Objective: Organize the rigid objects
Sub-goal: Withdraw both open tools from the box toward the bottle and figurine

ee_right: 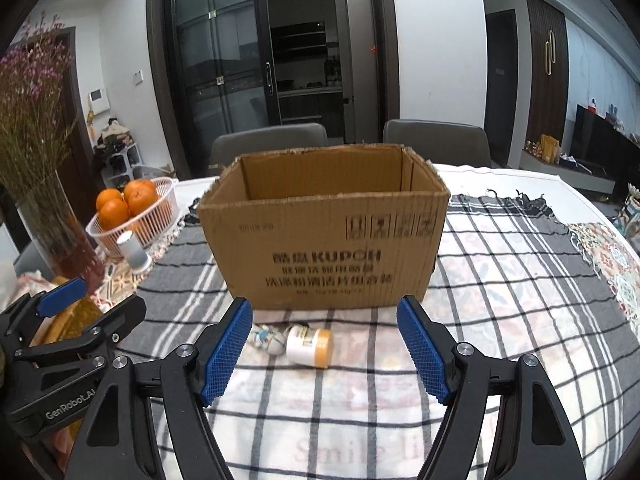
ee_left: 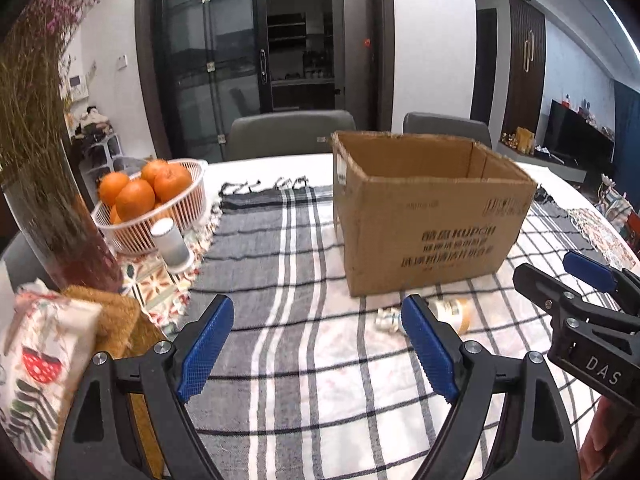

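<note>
Left gripper (ee_left: 318, 342): we hold it wide open and empty above the checked cloth (ee_left: 288, 264).
Right gripper (ee_right: 325, 350): also spread wide, gripping nothing; the bottle lies on the cloth ahead, between its fingers in view.
Bottle (ee_right: 310, 346): a small white bottle with a yellow cap, on its side just before the cardboard box (ee_right: 326, 240), touching a small crumpled white object (ee_right: 267, 339).
Box: upright, open-topped, on the desk (ee_right: 500, 172).
Risk: we judge the round bottle may roll from a skewed pinch, or we may catch the crumpled object too.
Risk two: our grippers sit near each other and could collide.
</note>
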Action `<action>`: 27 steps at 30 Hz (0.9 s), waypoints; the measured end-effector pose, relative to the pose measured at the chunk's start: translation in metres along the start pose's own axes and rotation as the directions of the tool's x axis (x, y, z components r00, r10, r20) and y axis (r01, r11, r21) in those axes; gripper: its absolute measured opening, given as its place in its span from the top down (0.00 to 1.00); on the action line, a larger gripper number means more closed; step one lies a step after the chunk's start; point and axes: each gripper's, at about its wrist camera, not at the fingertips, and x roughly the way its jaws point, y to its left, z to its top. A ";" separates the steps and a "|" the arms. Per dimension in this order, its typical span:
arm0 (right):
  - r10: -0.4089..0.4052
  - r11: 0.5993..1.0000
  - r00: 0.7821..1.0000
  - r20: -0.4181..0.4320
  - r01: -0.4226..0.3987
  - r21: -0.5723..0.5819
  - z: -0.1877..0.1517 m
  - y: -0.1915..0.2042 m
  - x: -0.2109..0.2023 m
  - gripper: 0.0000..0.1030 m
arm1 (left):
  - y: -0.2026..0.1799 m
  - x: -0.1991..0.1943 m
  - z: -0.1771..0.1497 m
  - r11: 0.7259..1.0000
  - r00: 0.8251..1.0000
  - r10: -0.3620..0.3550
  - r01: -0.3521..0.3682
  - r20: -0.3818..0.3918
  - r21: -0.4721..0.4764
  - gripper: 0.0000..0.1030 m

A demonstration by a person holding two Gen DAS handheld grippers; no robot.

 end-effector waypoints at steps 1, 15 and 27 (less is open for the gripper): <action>0.000 1.000 1.000 -0.008 0.000 -0.002 -0.002 0.000 0.003 0.27 | 0.001 0.004 -0.003 1.000 1.000 -0.008 0.008 -0.012 -0.002 0.16; 0.005 1.000 0.994 -0.108 -0.004 0.007 -0.033 0.004 0.040 0.27 | -0.002 0.047 -0.030 0.997 0.994 -0.056 0.061 -0.092 0.048 0.17; 0.035 0.999 0.995 -0.097 -0.031 0.043 -0.037 0.007 0.059 0.27 | -0.009 0.082 -0.036 0.973 0.978 -0.183 0.194 -0.100 0.123 0.17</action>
